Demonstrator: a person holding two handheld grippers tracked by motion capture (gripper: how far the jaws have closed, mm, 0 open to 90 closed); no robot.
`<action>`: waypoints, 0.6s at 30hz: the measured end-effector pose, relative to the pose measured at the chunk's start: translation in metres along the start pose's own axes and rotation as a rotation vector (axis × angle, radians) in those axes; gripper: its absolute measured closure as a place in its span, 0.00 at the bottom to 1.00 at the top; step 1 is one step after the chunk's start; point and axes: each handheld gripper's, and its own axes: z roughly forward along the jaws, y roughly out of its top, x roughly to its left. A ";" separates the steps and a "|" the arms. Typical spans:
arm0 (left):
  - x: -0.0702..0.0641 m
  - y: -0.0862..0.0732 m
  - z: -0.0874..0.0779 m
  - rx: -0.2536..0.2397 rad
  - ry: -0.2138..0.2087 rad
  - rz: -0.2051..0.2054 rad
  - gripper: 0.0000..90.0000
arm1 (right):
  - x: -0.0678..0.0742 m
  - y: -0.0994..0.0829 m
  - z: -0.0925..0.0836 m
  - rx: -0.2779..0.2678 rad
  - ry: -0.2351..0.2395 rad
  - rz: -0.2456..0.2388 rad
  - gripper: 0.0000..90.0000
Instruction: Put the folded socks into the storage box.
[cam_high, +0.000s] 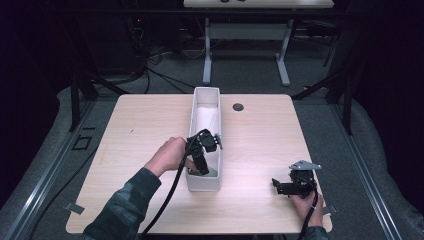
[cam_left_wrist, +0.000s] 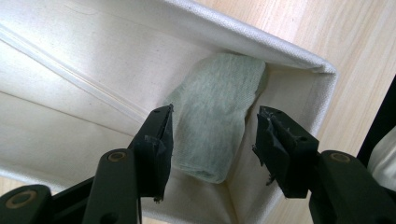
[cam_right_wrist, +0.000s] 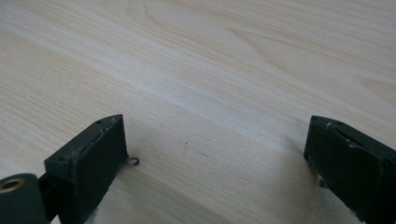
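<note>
A long white fabric box (cam_high: 204, 183) stands lengthwise in the middle of the wooden table (cam_high: 140, 125). My left gripper (cam_high: 202, 169) reaches down into its near end, held by a hand in a dark patterned sleeve. In the left gripper view a folded pale green cloth (cam_left_wrist: 219, 93) lies in the corner of the box (cam_left_wrist: 93, 70). My left gripper (cam_left_wrist: 215, 114) stands open astride the cloth, its pads not pressing on it. My right gripper (cam_high: 276, 186) rests low at the table's near right, pointing left. Its jaws (cam_right_wrist: 215, 126) are open wide over bare wood.
A round dark grommet (cam_high: 238, 106) sits in the tabletop right of the box's far end. Cables trail from both grippers toward the near edge. Beyond the table stands another desk's white frame (cam_high: 245, 35) on a dark floor.
</note>
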 end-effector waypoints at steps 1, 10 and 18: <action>0.000 0.000 -0.001 -0.005 0.000 -0.003 0.51 | 0.000 0.000 0.000 0.000 -0.001 -0.002 0.06; -0.002 -0.008 -0.019 -0.037 0.024 -0.021 0.29 | 0.000 0.000 0.000 -0.001 -0.001 -0.002 0.06; -0.005 -0.022 -0.039 -0.116 0.061 -0.044 0.14 | 0.000 0.000 0.000 0.000 -0.002 -0.003 0.06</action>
